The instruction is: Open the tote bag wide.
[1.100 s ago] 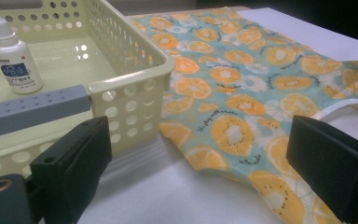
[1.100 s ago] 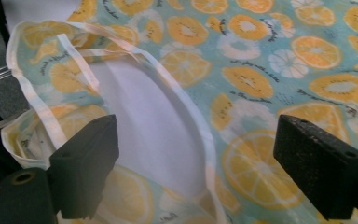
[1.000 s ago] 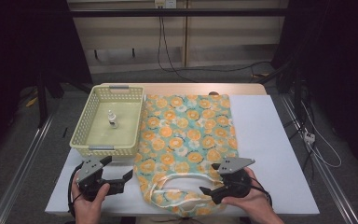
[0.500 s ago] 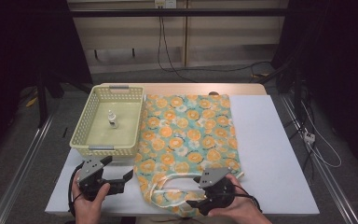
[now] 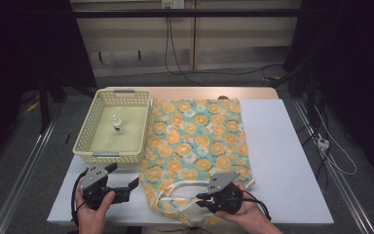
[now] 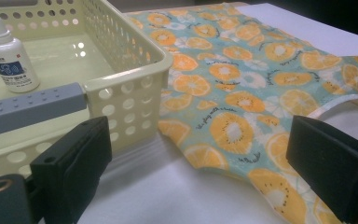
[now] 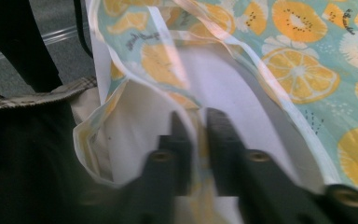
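Right hand-held gripper (image 5: pixel 200 200) newly on apron (image 5: pixel 195 134)

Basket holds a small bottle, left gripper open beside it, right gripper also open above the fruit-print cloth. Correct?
Not quite: the right gripper is shut on the cloth's near edge, as the right gripper view shows. The bottle in the basket and the open left gripper are right.

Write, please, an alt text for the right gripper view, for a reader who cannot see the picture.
The right gripper has just closed its two black jaws on the white-trimmed edge of a cloth printed with orange slices on pale blue. The cloth spreads up and to the right, and a white strap of it runs across the top.
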Motion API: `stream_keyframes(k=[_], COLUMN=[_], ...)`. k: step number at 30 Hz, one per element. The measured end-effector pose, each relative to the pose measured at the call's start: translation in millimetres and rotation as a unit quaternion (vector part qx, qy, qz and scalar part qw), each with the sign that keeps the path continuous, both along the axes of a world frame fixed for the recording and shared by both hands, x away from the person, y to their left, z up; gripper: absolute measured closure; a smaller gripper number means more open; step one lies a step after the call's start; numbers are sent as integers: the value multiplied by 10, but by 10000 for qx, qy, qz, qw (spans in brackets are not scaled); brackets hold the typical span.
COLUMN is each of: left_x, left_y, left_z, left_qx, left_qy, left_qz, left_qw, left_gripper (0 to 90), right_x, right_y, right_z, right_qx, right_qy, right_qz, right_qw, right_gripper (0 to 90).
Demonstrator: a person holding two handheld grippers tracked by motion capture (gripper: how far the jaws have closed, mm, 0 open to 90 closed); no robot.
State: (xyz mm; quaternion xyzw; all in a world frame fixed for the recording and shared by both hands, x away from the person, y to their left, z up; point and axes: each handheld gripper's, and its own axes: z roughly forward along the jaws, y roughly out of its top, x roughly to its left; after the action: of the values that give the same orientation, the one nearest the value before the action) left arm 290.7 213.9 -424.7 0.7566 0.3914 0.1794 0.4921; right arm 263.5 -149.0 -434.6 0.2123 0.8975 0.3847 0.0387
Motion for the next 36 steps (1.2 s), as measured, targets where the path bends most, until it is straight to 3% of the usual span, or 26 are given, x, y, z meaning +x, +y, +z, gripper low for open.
stream_keyframes(k=[10,19,36], left_x=[1,1,5], left_y=[1,9,23], left_z=[0,1,2], left_qx=[-8,-10,10], left_qy=[9,2,-19], left_qz=[5,9,30], left_qw=[10000,10000,10000], left_gripper=[65,66,65], right_x=[68,297,844], right_y=[-51,-136,-213], right_z=[129,368,478], right_qx=[251,512,767], right_qy=[-107,-344,-422], right_qz=[-109,-328,-877], right_qw=[9996,9976,9923], right_gripper=[900,900,900])
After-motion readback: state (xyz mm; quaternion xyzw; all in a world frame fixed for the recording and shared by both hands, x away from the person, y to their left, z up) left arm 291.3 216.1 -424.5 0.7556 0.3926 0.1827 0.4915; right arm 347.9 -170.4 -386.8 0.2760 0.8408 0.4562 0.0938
